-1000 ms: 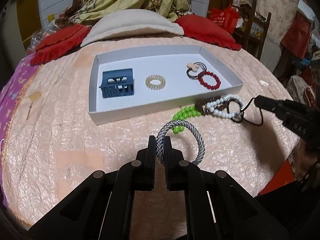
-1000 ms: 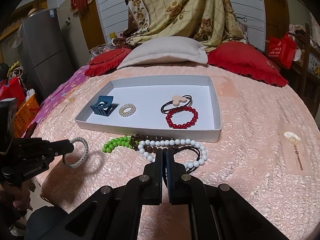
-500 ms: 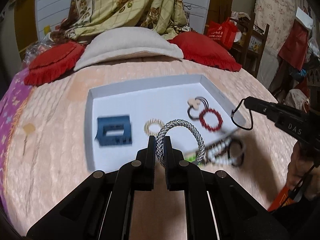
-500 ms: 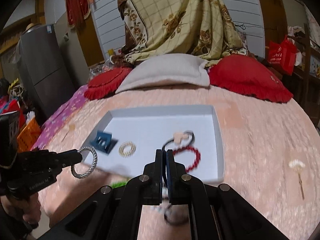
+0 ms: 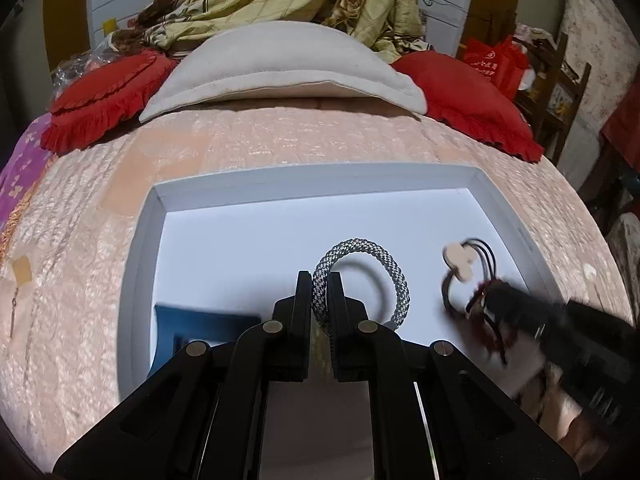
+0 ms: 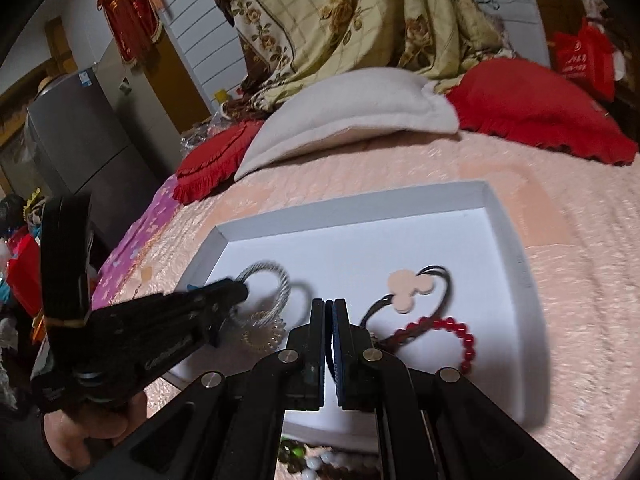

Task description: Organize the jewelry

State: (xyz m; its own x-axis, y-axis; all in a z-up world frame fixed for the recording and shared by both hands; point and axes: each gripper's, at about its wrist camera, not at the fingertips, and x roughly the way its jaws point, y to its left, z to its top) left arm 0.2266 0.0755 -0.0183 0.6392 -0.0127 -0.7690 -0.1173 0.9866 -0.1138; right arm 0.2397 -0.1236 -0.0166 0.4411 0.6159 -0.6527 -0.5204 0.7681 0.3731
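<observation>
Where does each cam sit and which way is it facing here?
Left wrist: on the left tongs, looking down along its fingers into the white tray; own fingers clamp the grey braided bracelet; right tongs enters from the right.
Right wrist: on the right tongs, facing the same tray from further right; fingers shut on a dark cord, beads hanging below; left tongs and a hand show at left.
Shared: tray, bracelet, mouse-shaped hair tie, white pillow.
</observation>
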